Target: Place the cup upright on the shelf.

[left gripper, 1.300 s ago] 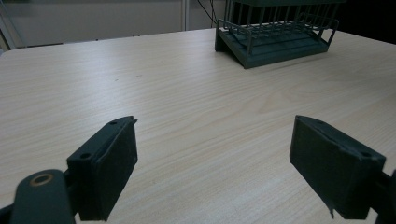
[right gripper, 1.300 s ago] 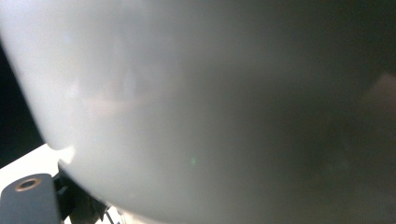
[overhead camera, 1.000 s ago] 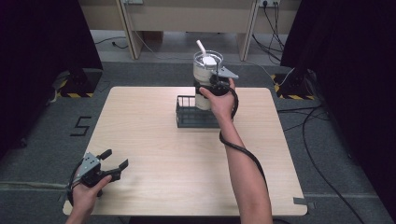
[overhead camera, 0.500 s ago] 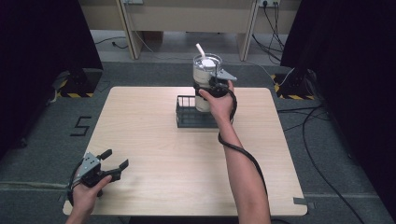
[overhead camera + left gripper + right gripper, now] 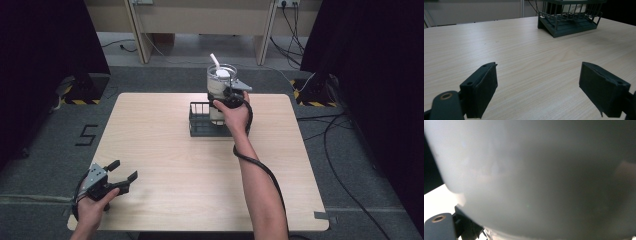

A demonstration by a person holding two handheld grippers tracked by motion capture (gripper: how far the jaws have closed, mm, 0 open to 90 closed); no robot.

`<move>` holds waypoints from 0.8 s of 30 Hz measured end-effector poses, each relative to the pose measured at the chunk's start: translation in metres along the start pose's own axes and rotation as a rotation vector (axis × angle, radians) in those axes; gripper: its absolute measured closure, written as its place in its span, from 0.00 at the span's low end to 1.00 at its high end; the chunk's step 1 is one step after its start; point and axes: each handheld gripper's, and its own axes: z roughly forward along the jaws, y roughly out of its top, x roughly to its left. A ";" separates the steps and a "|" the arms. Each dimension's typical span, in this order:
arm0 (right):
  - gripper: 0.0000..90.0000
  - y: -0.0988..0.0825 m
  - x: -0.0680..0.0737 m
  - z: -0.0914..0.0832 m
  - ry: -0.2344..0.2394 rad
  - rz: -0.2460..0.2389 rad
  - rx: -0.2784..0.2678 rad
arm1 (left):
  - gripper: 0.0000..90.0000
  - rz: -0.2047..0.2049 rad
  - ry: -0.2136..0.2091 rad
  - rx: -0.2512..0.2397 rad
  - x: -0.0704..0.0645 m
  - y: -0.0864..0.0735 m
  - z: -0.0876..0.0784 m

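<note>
Dark curtained room, grey floor, light wood tabletop [image 5: 165, 150] in the middle.

High view: dark wire rack [image 5: 202, 122] sits at the far centre of the tabletop. A clear jug [image 5: 220, 87] with a white lid and a white straw-like piece sticking up is held upright over the rack's right part, its lower end inside the rack. Right tool [image 5: 229, 95] is against the jug's near side, hand wrapped behind it, cable trailing down the forearm. Whether its jaws are clamped on the jug, cannot tell from here. Left tool [image 5: 122, 172] is well away from the rack, at the near left corner, jaws spread, nothing between them, resting low over the wood.

Left gripper view: left tool [image 5: 537, 92] with both black jaws wide apart over bare wood; rack [image 5: 571, 21] far ahead, upper right.

Right gripper view: jug [image 5: 536, 177] pressed right up to the lens, blurred pale grey; jaw state cannot tell.
</note>
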 end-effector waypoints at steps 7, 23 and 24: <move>0.11 -0.004 -0.002 0.000 0.002 -0.004 0.010 | 0.16 0.002 -0.004 0.002 -0.001 0.000 0.000; 0.10 -0.013 -0.003 -0.004 0.006 -0.028 -0.012 | 0.16 0.004 -0.004 0.000 -0.002 0.001 -0.001; 0.10 -0.015 -0.004 -0.004 0.010 -0.027 -0.022 | 0.16 0.005 -0.004 0.000 -0.002 0.001 0.000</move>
